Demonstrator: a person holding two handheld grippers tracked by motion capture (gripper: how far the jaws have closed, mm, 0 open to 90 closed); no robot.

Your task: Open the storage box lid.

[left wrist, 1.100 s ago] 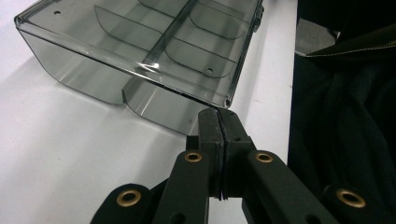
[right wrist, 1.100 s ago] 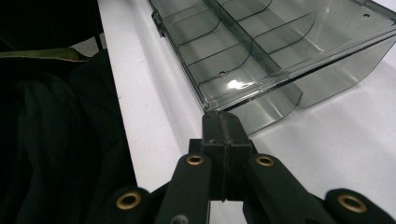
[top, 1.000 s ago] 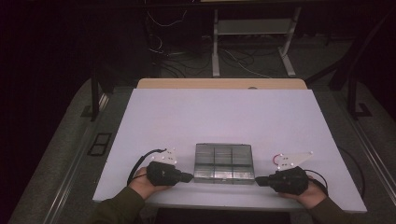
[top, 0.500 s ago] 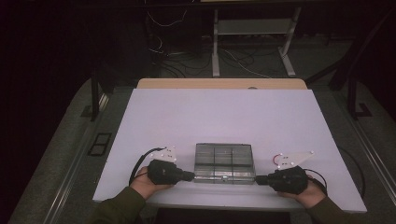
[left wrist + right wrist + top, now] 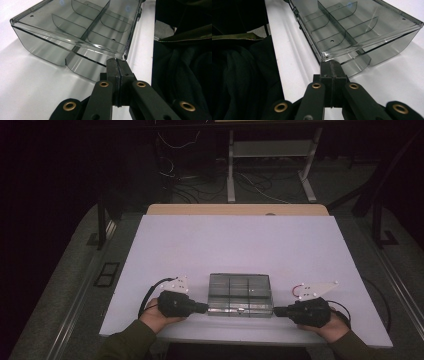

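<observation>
A clear grey plastic compartment box (image 5: 240,294) with inner dividers lies shut near the front edge of the white table (image 5: 240,245). My left gripper (image 5: 204,308) is shut, its tip against the box's (image 5: 75,32) near left corner; in the left gripper view the jaws (image 5: 117,65) press together with nothing between them. My right gripper (image 5: 276,311) is shut too, tip touching the box's (image 5: 357,27) near right corner, and the right gripper view has its jaws (image 5: 331,66) closed just under the lid's corner.
The table's front edge runs just behind both hands, with dark-sleeved forearms below it. Beyond the box the white surface stretches to a wooden strip (image 5: 235,209) at the back. Cables and a metal stand (image 5: 270,150) lie on the dark floor behind.
Both grippers have stayed at the box's near corners; the box and the hands have shifted little, if at all.
</observation>
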